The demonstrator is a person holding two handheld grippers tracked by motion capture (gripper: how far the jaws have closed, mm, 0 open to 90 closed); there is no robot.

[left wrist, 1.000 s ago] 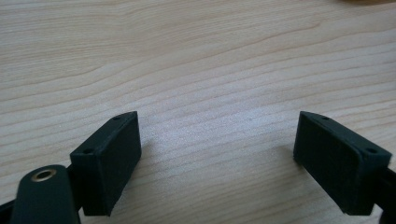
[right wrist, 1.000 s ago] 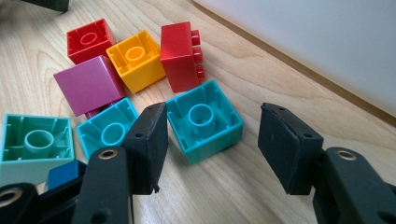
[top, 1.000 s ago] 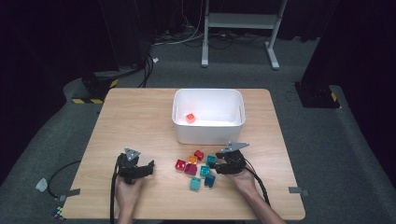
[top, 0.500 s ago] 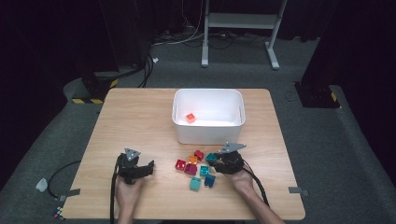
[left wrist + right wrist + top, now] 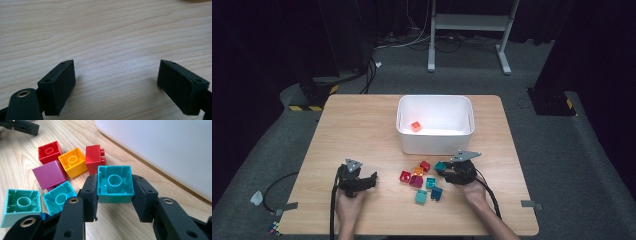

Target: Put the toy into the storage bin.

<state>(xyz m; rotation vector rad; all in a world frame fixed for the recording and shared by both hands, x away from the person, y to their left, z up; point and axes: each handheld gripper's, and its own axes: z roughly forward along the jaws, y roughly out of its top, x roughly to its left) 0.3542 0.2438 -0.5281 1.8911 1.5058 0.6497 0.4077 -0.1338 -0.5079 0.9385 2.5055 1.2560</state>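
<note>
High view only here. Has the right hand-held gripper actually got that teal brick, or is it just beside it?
Observer: It has it. In the right gripper view the right hand-held gripper has just been closing its jaws, and both pads press on the sides of the teal brick.
Operator: Which face of the brick is up?
Observer: Its hollow underside faces the camera; the studs are hidden.
Operator: Left one holding anything?
Observer: No. In the left gripper view the left hand-held gripper has its jaws wide apart, with just bare wooden table between them.
</note>
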